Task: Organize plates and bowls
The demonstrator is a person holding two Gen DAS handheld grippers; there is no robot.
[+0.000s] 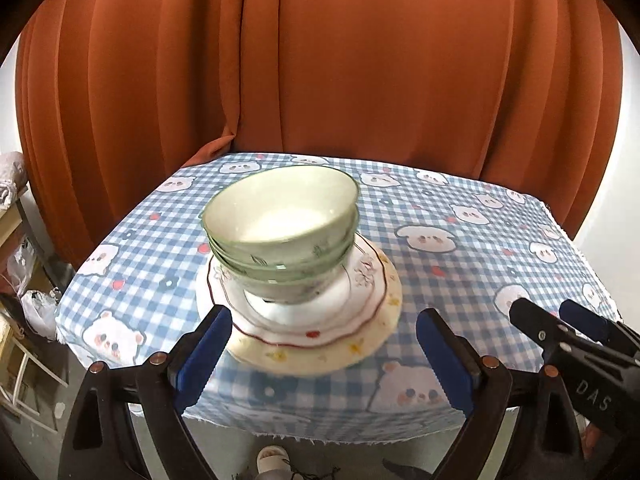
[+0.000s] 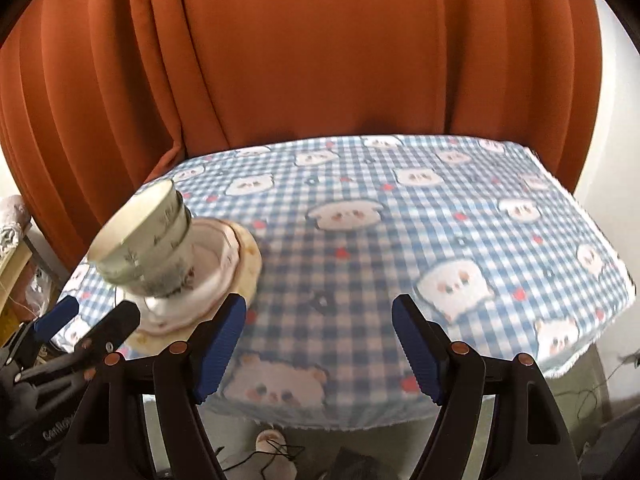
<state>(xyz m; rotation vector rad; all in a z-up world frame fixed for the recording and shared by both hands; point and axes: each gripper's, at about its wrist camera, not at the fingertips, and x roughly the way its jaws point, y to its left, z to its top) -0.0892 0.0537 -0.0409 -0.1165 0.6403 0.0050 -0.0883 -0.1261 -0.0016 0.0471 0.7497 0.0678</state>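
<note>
Checked tablecloth (image 1: 460, 216): green bowls (image 1: 280, 220) nested on stacked plates (image 1: 360, 320); left gripper (image 1: 324, 356), right gripper (image 2: 320, 344) both spread, empty; risk: nudge topples bowl stack

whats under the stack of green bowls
The green bowls sit on a white scalloped plate, itself resting on a larger cream plate on the checked tablecloth. The plate centers are covered, so any further plates between are hidden.
</note>
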